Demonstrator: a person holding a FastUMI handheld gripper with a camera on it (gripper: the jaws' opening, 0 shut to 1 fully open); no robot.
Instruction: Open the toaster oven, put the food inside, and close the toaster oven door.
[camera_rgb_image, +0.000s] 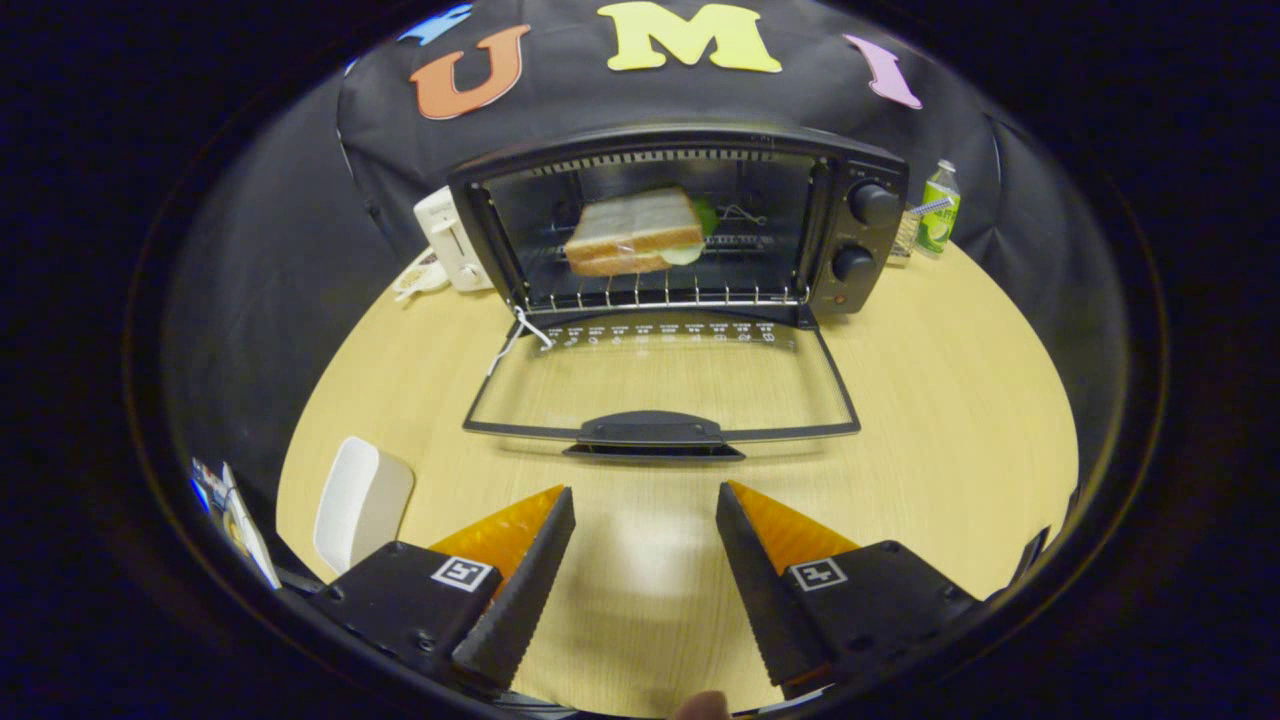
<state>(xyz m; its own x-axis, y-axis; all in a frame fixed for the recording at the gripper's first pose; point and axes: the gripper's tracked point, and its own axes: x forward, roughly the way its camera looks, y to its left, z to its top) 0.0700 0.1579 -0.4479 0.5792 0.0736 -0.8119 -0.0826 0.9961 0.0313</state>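
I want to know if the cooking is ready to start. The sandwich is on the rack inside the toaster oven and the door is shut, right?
Not quite. The sandwich is on the rack inside the toaster oven, but the door is open, folded down flat on the table, as the gripper view shows. The gripper has its jaws open and empty, short of the door handle.

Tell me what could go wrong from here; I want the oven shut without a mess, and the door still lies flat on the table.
1. The open gripper has to lift the door by its handle, which lies low on the table; the fingers may scrape the wood or slip off.
2. The sandwich sits near the front of the rack, so the closing door might nudge it.
3. A white string hangs at the door's hinge corner and could get pinched.
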